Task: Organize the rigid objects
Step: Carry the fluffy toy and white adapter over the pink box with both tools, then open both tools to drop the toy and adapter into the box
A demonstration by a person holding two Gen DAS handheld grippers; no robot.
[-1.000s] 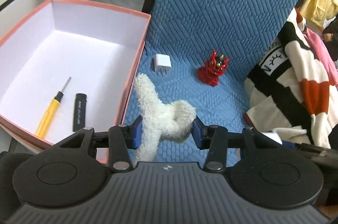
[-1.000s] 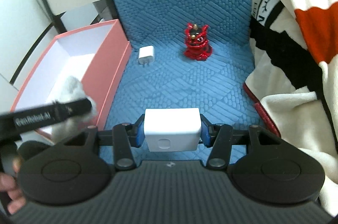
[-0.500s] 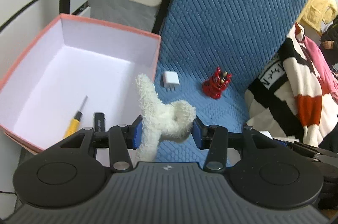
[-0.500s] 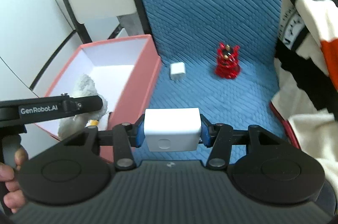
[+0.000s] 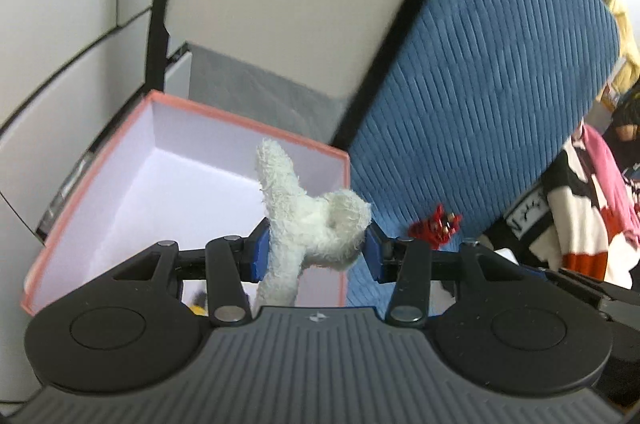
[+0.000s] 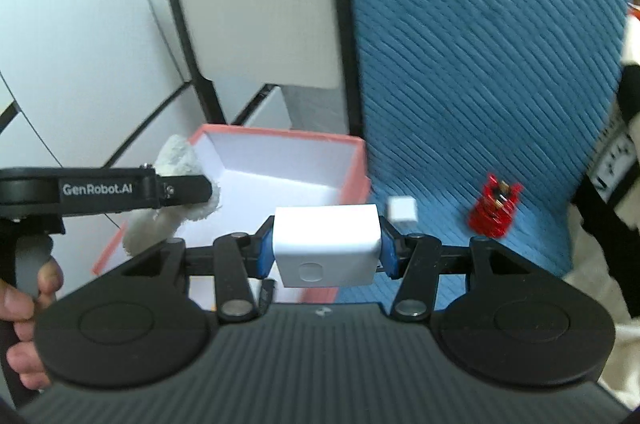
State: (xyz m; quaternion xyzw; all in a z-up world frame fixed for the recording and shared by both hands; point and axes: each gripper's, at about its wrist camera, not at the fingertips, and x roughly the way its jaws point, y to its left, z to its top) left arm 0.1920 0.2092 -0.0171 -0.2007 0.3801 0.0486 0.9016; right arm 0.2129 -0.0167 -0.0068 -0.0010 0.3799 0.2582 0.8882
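Note:
My left gripper (image 5: 314, 250) is shut on a white fluffy plush toy (image 5: 308, 220) and holds it above the near right part of the pink box (image 5: 192, 111). The plush also shows in the right wrist view (image 6: 176, 159). My right gripper (image 6: 326, 250) is shut on a white rectangular block (image 6: 326, 244), held in the air near the right wall of the pink box (image 6: 356, 179). A small white charger cube (image 6: 403, 209) and a red figurine (image 6: 496, 203) lie on the blue seat cushion (image 6: 480, 63). The figurine also shows in the left wrist view (image 5: 436, 226).
A yellow tool tip (image 5: 198, 310) peeks out inside the box, under the left gripper. A striped black, white and red blanket (image 5: 580, 216) lies at the right of the seat. A grey chair back (image 6: 256, 3) and white wall panels stand behind the box.
Both grippers have risen and tilted upward, keeping their loads. The left gripper has moved left, so the plush now hangs over the box. The box floor has mostly dropped from view.

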